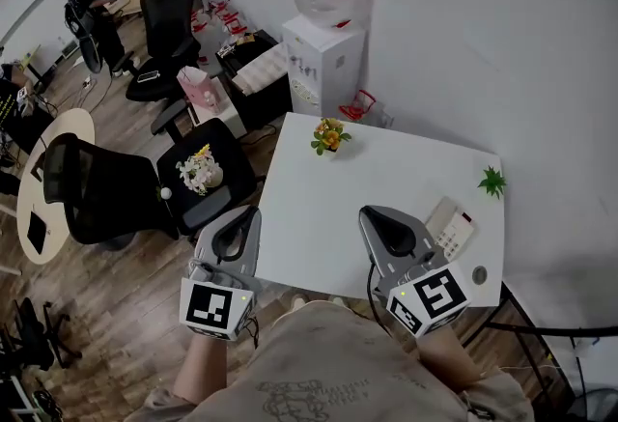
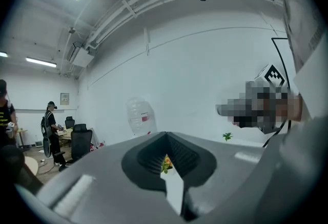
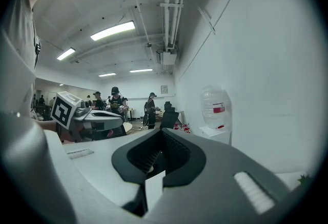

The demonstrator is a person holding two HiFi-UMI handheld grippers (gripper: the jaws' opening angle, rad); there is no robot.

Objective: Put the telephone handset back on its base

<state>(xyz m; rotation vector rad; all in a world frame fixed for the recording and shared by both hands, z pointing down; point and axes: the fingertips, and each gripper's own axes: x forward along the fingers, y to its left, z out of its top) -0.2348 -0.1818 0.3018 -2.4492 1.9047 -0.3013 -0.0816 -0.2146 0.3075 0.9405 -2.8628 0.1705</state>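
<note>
Head view: left tongs (image 1: 251, 211), right tongs (image 1: 368, 213) closed, empty; telephone (image 1: 451, 225) just beside, flowers (image 1: 329, 135) beyond.

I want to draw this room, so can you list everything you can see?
table: one, white, in front of the person
telephone: one, white with a red button, table's right side, partly behind the right gripper
flower pot: one, yellow and orange blooms, table's far edge
small plant: one, green, table's right edge
water dispenser: one, white with a clear bottle, beyond the table
office chairs: at least three, black, left of the table
bouquet: one, pale flowers, on a chair seat
left gripper: one, grey, shut and empty, at the table's left edge
right gripper: one, grey, shut and empty, beside the telephone
</note>
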